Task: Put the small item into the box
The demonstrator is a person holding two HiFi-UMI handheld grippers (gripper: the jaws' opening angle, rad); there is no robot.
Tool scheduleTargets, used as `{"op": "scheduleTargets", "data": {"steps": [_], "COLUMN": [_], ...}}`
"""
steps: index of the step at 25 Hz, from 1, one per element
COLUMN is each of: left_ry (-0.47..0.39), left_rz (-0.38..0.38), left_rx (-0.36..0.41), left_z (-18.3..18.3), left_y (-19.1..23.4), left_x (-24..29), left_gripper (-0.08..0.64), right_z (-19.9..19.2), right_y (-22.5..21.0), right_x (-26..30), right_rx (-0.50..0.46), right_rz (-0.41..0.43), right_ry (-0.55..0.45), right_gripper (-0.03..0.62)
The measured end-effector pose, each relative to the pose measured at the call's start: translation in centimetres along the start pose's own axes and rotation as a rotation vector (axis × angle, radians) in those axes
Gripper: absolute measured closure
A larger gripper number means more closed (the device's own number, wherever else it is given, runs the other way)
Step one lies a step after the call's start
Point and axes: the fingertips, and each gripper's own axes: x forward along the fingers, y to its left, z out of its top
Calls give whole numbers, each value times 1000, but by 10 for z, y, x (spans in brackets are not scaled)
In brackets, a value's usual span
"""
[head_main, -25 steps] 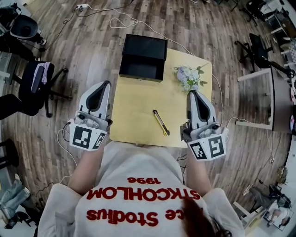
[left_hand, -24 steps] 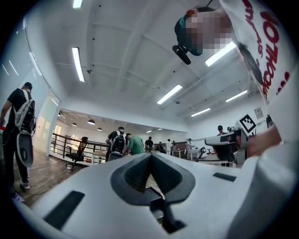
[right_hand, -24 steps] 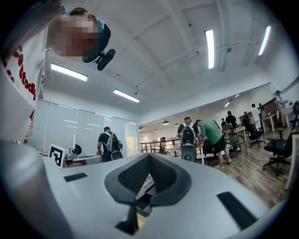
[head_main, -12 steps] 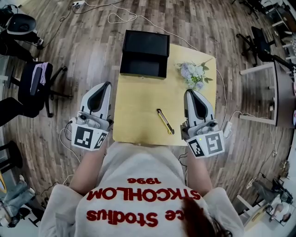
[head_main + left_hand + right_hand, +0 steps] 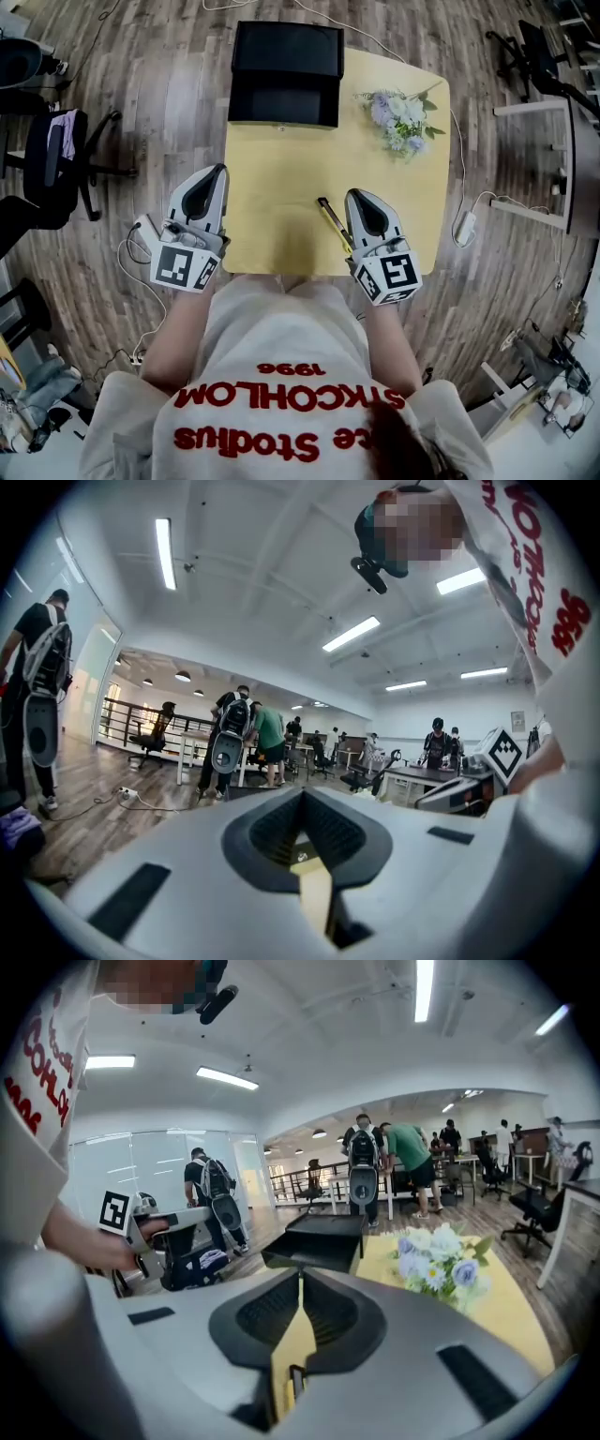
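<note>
A slim yellow-and-black utility knife [image 5: 330, 221] lies on the yellow table [image 5: 281, 187] near its front edge. An open black box [image 5: 284, 73] stands at the table's far edge, seen also in the right gripper view as the black box [image 5: 319, 1237]. My right gripper [image 5: 360, 195] is shut and empty, its jaws just right of the knife and pointing at the box. My left gripper [image 5: 206, 174] hangs at the table's left edge, shut and holding nothing. The left gripper [image 5: 302, 795] and right gripper [image 5: 300, 1275] both show jaw tips meeting.
A bunch of pale flowers [image 5: 399, 116] lies at the table's far right, near the box. Office chairs [image 5: 66, 159] stand on the wood floor to the left, and cables [image 5: 464, 225] trail to the right. Several people [image 5: 239, 738] stand in the room behind.
Both grippers have come down toward the table. The right one has also shifted left and now sits right beside the knife. Knife, box and flowers have not moved on the table.
</note>
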Motion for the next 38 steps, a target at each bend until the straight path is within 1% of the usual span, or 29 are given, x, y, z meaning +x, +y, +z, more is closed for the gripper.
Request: {"op": "scheduleTargets", "data": {"steps": [2,4,9,12,15,17,19,21,23,24,26,27,31,36,38], "left_ry": [22,39,68,79,91,96,98,96,94,93,86,81,57,27,14], "left_rz": [-9,-20,-43,-44,-42,-36,-33,-31,-25,-21,-16,-13,-2,4,3], "left_rx": [-10,-20,-38,-44,-52,-64,-66,-58,-56,-55,-51,-49,-35,-16,-7], "left_z": [-11,-20,-36,-43,-48,-49,-50,-50,-50,-49,-47,-44,-33,-17,-10], "left_y": [-3,-6,-10,-12,-14,-14,-14,-12,-11,-11,-11,-11,-10,-11,-12], "left_x": [1,2,0,-1,-4,-7,-8,-10,-11,-12,-12,-12,-10,-8,-6], "left_gripper": [558,558,558,558,558,558,558,558,558,558,558,558,558,558,558], "right_z": [-24,-47,-102,-124,-142,-152,-156,-155,-156,-157,-156,-154,-132,-98,-86], "right_y": [2,4,6,7,11,14,16,18,19,19,17,16,7,0,-3], "right_x": [9,17,29,33,34,34,34,35,35,34,34,33,30,25,23], "right_rx": [19,24,-26,-54,-103,-144,-170,-172,-172,-172,-153,-128,18,129,147], "right_rz": [15,24,28,41,56,63,66,71,81,85,89,90,92,125,130], "right_ry": [53,104,250,314,383,430,452,458,472,478,471,454,341,191,143], "right_gripper": [580,530,475,441,409,407,407,424,466,469,471,471,472,476,476]}}
